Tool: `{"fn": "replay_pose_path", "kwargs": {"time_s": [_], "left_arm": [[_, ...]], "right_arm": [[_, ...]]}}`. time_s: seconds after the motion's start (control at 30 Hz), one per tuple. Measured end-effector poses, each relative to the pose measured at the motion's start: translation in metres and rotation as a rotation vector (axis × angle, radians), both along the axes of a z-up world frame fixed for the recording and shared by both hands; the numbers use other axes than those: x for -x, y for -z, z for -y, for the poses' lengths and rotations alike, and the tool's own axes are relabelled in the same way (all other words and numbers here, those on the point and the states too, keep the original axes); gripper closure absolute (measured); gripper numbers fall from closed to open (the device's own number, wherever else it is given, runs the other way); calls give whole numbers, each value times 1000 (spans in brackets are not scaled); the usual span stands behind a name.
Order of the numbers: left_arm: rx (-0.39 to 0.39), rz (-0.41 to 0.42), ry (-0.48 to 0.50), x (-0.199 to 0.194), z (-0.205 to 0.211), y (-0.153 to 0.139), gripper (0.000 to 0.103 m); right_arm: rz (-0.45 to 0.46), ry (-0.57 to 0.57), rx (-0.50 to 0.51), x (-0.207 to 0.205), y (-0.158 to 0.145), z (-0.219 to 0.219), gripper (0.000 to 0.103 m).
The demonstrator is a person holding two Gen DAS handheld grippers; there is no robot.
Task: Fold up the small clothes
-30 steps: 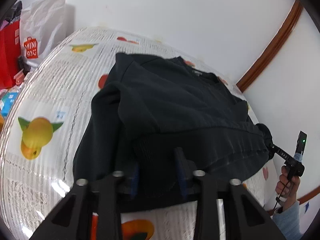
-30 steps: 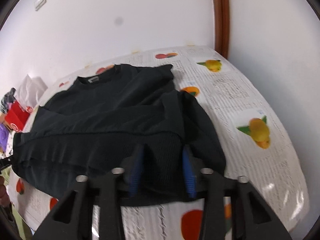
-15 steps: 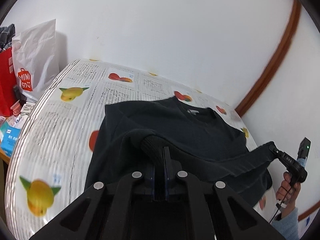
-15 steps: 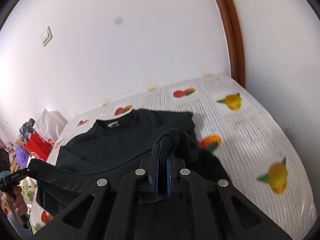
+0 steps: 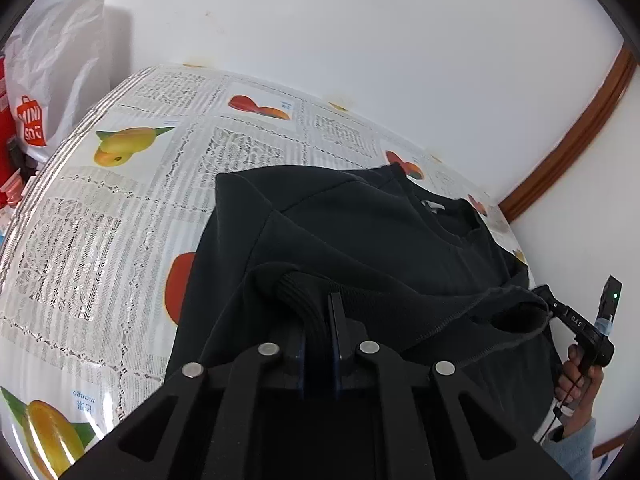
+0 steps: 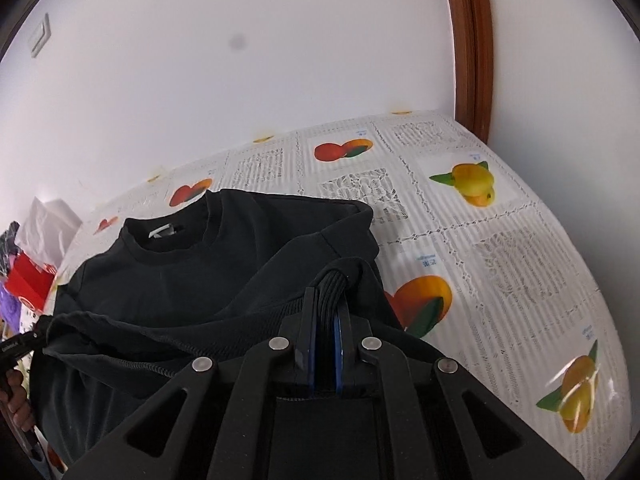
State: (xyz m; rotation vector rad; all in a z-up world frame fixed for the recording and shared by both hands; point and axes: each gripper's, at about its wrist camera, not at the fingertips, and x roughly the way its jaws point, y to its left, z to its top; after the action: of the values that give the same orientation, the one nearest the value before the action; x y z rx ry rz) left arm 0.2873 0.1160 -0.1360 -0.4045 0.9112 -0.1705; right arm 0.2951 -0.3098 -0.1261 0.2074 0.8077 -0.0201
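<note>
The left hand-held gripper point(image 5: 320, 320) is clamped on the ribbed hem of the black sweatshirt point(image 5: 360, 232), and the right hand-held gripper point(image 6: 323, 316) pinches the hem's other corner — both jaws nearly closed on cloth. The hem hangs lifted between them, while the collar end lies on the bench point(image 5: 100, 220) — under a fruit-print cloth, against a white wall point(image 6: 240, 60).

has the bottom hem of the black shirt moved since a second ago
Yes. The hem, pinched in both grippers, has risen off the tablecloth and travelled toward the collar near the wall.
</note>
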Motion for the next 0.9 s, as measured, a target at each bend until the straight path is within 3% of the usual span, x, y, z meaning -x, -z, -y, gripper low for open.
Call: {"fn": "replay_pose_path", "kwargs": {"time_s": [0.1, 0.2, 0.23, 0.4, 0.6, 0.67, 0.77, 0.9], "left_arm": [[-4, 22, 26, 13, -1, -11, 79], [-35, 78, 58, 36, -1, -25, 61], [-42, 94, 67, 42, 0, -28, 61], [-31, 122, 163, 60, 13, -36, 60], [-135, 17, 237, 40, 41, -10, 59], [-155, -3, 231, 29, 46, -2, 59], [-181, 33, 171, 6, 46, -1, 59], [-208, 57, 28, -18, 27, -8, 62]], "right_arm": [[19, 5, 48, 17, -16, -1, 88], [85, -15, 86, 46, -36, -5, 72], [100, -26, 91, 53, -41, -7, 65], [74, -155, 96, 72, -42, -35, 64], [6, -263, 140, 51, -17, -72, 65], [-37, -273, 134, 36, -8, -78, 65], [-114, -243, 142, 5, 8, -82, 65], [-105, -129, 197, -21, 10, -69, 68]]}}
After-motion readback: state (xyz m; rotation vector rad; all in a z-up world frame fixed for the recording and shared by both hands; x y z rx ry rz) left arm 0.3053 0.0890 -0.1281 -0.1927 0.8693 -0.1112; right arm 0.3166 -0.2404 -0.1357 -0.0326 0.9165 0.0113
